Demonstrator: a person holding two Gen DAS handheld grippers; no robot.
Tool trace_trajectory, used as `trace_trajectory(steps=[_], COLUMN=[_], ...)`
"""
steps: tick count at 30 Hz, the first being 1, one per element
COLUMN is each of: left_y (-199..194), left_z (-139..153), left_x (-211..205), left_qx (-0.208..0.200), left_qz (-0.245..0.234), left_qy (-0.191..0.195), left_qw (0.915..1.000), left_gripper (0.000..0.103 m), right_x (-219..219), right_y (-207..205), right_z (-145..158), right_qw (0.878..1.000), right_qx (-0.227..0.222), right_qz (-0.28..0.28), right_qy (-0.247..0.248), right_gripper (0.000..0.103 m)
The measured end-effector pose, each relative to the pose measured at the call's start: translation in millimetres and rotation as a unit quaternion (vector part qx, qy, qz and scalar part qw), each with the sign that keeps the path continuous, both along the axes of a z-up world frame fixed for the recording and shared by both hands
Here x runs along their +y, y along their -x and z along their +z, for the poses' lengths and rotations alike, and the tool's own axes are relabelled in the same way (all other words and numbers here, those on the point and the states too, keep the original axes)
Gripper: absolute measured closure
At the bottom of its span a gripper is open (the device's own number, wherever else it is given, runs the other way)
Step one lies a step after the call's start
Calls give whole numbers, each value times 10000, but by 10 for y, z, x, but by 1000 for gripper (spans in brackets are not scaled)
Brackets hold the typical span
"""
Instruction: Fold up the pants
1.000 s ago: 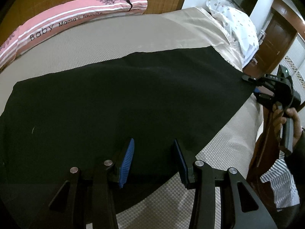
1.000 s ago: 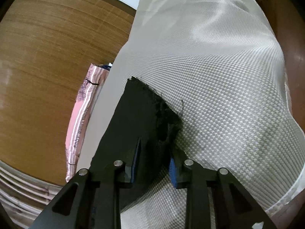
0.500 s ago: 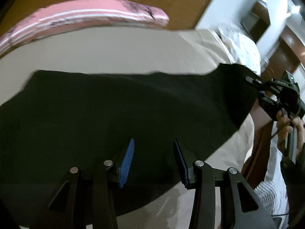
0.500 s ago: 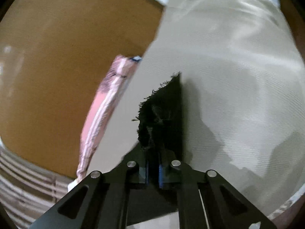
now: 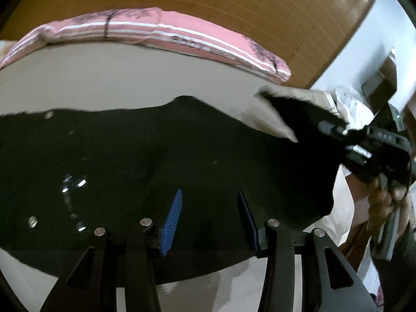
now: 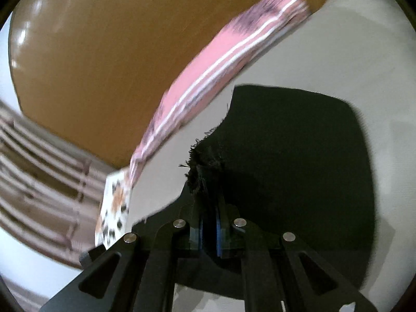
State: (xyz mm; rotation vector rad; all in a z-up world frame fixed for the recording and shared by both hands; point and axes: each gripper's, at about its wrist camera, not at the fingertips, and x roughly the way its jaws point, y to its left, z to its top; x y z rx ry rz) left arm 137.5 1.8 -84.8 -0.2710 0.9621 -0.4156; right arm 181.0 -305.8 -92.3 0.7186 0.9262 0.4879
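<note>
Black pants (image 5: 156,156) lie spread across the beige bed (image 5: 104,78), with metal rivets glinting at their left end. My left gripper (image 5: 210,192) is at their near edge. Its blue pads (image 5: 173,218) stand partly apart with black cloth filling the gap, and that edge hangs off the bed with it. My right gripper (image 5: 325,127), held by a hand (image 5: 382,202), is shut on the frayed hem corner and holds it above the bed. In the right wrist view the right gripper (image 6: 208,197) pinches the frayed hem (image 6: 202,156), with the pants (image 6: 286,143) draped below.
A pink striped bolster pillow (image 5: 182,33) lies along the wooden headboard (image 5: 234,0) at the far side of the bed, also the pillow (image 6: 221,57) in the right wrist view. A spotted white cloth (image 5: 348,104) sits at the bed's far right corner. Bare sheet (image 6: 364,52) surrounds the pants.
The right gripper closed on the frayed hem corner, lifted it and carried it over the pants toward the pillow. The left gripper moved and rolled, and the near edge rose with it.
</note>
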Motion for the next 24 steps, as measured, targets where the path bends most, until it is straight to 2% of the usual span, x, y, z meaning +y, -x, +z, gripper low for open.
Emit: trace_trajectory(steps=[3, 6, 7, 13, 17, 20, 21, 23, 24], left_y=[25, 82, 89, 65, 39, 41, 35, 25, 12], left_z=[-46, -80, -88, -90, -96, -80, -77, -79, -83], left_x=[154, 294, 315, 403, 385, 346, 327, 300, 300], left_qx=[66, 104, 114, 120, 175, 181, 192, 257, 319], left_qz=[90, 165, 172, 139, 116, 27, -8, -50, -67], left_qy=[106, 233, 264, 465, 569, 598, 580, 611, 697], left_qw=[9999, 9995, 9994, 9987, 9982, 9980, 9981, 9978, 9970], left_gripper=[57, 57, 57, 57, 57, 57, 57, 57, 57], right_x=[465, 822, 904, 1096, 1209, 1214, 1222, 1220, 1190], right_y=[-14, 61, 83, 216, 235, 321, 372, 436, 479], right_z=[-199, -384, -456, -498, -578, -682, -675, -627, -591], right_qw=[9984, 9940, 9929, 9864, 9771, 9683, 9681, 9678, 9699], right_qx=[255, 410, 504, 501, 587, 753, 655, 566, 555], right_qz=[506, 830, 908, 1252, 1517, 1785, 1796, 1850, 1883], right_qy=[80, 580, 588, 944, 1374, 1575, 1623, 1610, 1442], right_gripper=[95, 94, 94, 94, 93, 88, 87, 78, 67])
